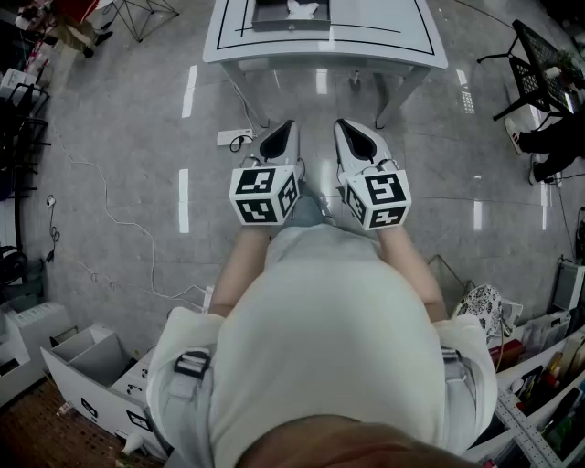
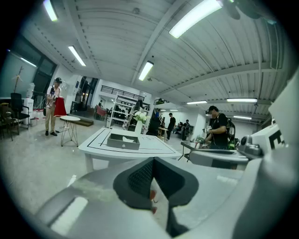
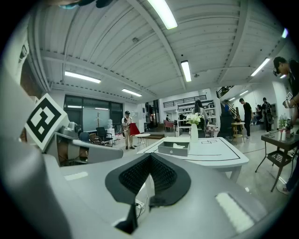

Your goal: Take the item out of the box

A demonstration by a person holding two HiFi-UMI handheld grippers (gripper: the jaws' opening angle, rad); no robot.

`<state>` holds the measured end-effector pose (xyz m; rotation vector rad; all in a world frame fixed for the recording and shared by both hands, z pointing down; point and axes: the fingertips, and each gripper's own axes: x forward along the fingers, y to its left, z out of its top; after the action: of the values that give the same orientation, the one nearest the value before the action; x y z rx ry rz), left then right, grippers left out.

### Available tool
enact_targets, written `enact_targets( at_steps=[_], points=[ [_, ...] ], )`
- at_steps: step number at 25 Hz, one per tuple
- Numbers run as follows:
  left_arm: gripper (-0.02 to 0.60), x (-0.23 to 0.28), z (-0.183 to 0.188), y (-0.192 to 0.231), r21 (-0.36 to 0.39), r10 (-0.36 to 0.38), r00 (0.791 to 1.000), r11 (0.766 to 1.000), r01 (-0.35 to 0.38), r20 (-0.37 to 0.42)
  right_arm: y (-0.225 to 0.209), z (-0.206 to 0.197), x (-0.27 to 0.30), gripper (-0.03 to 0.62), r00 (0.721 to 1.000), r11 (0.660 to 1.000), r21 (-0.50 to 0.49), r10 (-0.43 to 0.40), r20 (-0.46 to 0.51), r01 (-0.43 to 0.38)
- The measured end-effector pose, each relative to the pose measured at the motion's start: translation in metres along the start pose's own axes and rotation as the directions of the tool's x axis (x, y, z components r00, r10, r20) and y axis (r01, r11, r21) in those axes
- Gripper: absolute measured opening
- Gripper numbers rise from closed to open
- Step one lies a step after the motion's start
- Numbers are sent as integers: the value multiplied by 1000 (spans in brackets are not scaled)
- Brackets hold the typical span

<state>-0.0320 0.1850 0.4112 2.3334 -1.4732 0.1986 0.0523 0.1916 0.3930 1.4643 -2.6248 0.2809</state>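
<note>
A grey open box [image 1: 291, 14] with a white item [image 1: 302, 8] inside sits on the white table [image 1: 402, 41] ahead of me. I am standing a step back from the table. Both grippers are at waist height, side by side, pointing at the table. My left gripper [image 1: 281, 130] is shut with nothing in it, and so is my right gripper [image 1: 352, 130]. In the left gripper view the box [image 2: 123, 141] lies beyond the closed jaws [image 2: 153, 161]. The right gripper view shows the box [image 3: 173, 149] past its closed jaws [image 3: 150, 158], with a white vase of flowers [image 3: 193, 128] behind it.
A power strip [image 1: 234, 138] and cable lie on the tiled floor near the table's left leg. A black rack [image 1: 539, 73] stands at the right, white drawers [image 1: 91, 366] at the lower left. Several people stand in the background, and a small round table [image 2: 70, 120] is far left.
</note>
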Motion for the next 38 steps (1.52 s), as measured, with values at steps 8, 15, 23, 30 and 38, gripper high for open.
enact_targets(
  at_steps=[8,15,23,30,38],
  points=[
    [0,3,1,-5,5,-3,1000,1000,3,10,-5,-3,-4,-3,1000,1000,9,12,-9,-12],
    [0,-2,2,-4,3,27,999,1000,-27,26,-5,-3,-7,0,1000,1000,25,15,11,-16],
    [0,4,-2,0,-23,34,999,999,-33,23,-6,-7,0,1,999,999,31,38,1,-38],
    [0,37,10,10,-15,26,999,1000,-25,23,-26,-3,26,0,999,999,35,37,-12,-37],
    [0,81,28,34,-23,34,999,999,-34,21,-55,12,72,0,1000,999,32,24,-7,-24]
  ],
)
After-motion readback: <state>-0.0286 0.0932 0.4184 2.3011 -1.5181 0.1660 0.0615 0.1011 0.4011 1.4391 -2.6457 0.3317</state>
